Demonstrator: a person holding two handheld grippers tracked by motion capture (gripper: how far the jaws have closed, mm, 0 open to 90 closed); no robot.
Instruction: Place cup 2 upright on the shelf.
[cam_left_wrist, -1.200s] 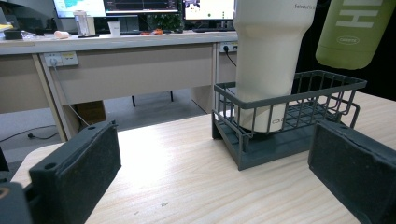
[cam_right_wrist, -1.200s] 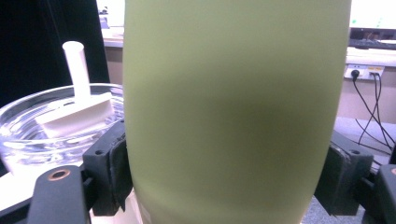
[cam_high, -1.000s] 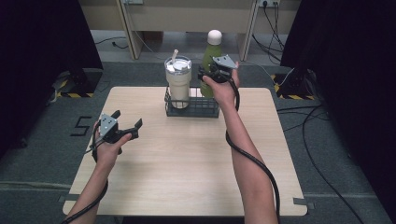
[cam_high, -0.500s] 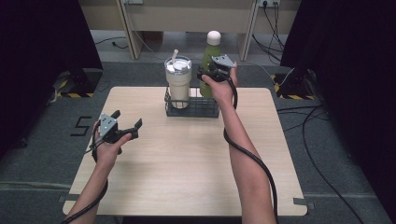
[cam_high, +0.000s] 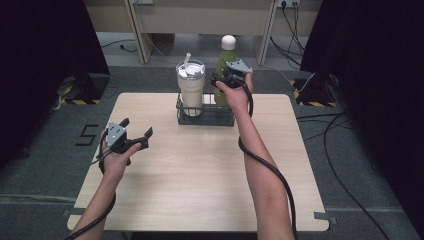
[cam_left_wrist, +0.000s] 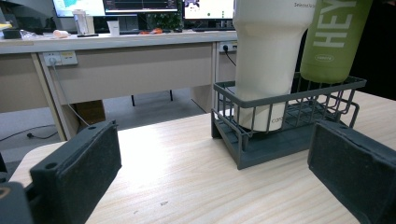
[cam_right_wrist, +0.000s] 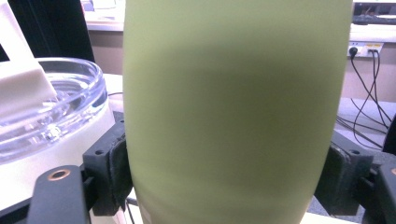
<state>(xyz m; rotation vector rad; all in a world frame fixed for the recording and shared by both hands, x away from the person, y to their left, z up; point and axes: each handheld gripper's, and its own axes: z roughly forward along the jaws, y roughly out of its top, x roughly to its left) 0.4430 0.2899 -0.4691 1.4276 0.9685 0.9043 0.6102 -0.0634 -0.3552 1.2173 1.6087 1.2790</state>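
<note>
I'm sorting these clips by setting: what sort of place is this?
Probably an office or lab: a long desk carrying monitors, wall sockets with trailing cables, and a lone wooden table on grey carpet.

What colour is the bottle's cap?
White, on the green bottle; its cap shows best in the high view.

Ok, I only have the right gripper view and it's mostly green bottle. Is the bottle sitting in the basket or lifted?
Observer: Lifted. In the left gripper view the green bottle hangs with its base about level with the rim of the wire basket.
Operator: What about the cup beside it?
Observer: The white tumbler stands upright inside the basket, on its floor.
Operator: And my other hand?
Observer: The left gripper is over the left side of the table, well apart from the basket, with its fingers open and empty.
</note>
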